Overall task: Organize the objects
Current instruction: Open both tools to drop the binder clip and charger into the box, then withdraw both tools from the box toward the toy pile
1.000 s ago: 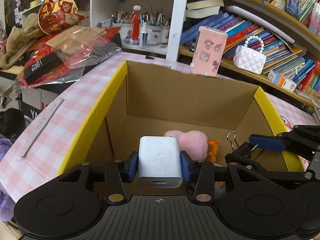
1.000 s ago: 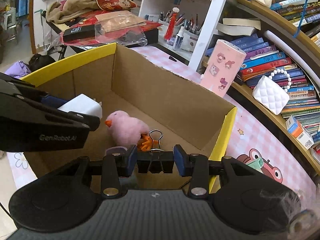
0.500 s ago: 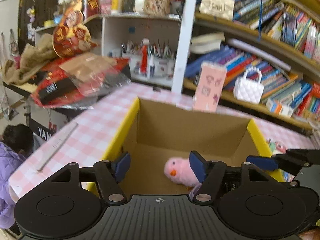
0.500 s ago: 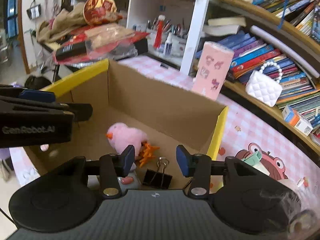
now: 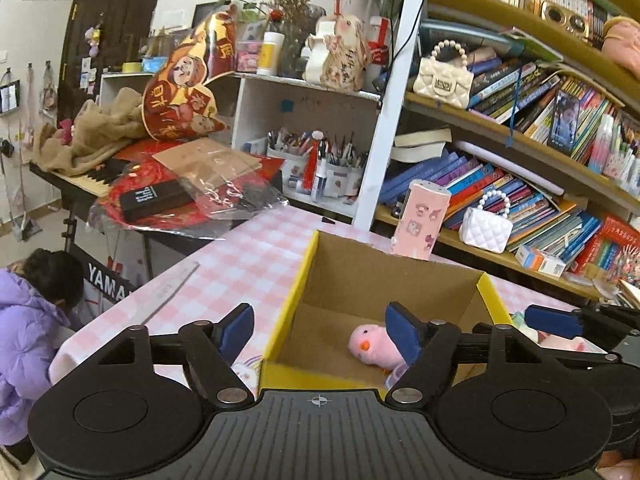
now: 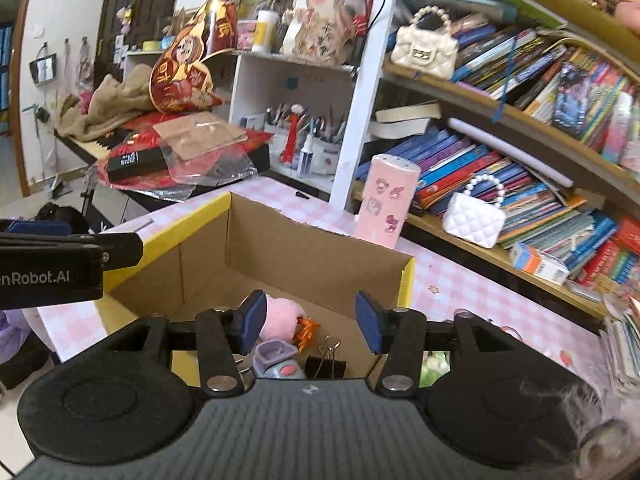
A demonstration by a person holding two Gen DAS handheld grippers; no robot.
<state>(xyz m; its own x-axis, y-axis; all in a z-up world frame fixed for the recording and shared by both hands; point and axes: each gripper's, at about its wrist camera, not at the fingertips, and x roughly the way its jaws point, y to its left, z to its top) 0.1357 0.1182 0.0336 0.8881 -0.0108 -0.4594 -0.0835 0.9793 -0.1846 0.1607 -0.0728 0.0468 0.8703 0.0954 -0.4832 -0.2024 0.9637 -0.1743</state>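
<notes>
An open cardboard box (image 5: 384,276) with yellow rims stands on the pink checked table; it also shows in the right wrist view (image 6: 304,252). Inside lie a pink plush chick (image 5: 368,346) (image 6: 282,314), a black binder clip (image 6: 326,364) and a small purple and grey item (image 6: 276,358). The white charger is hidden from both views. My left gripper (image 5: 318,334) is open and empty above the box's near rim. My right gripper (image 6: 310,322) is open and empty above the box's near right side.
A pink sticker-covered box (image 5: 422,218) and a white quilted purse (image 5: 484,226) stand behind the cardboard box at the bookshelf. A ruler (image 5: 170,292) lies on the table at left. A cluttered keyboard stand (image 5: 160,196) and a child in purple (image 5: 28,332) are further left.
Both grippers let go of their loads, the white charger and the binder clip, into the box. Both then rose and pulled back, open.
</notes>
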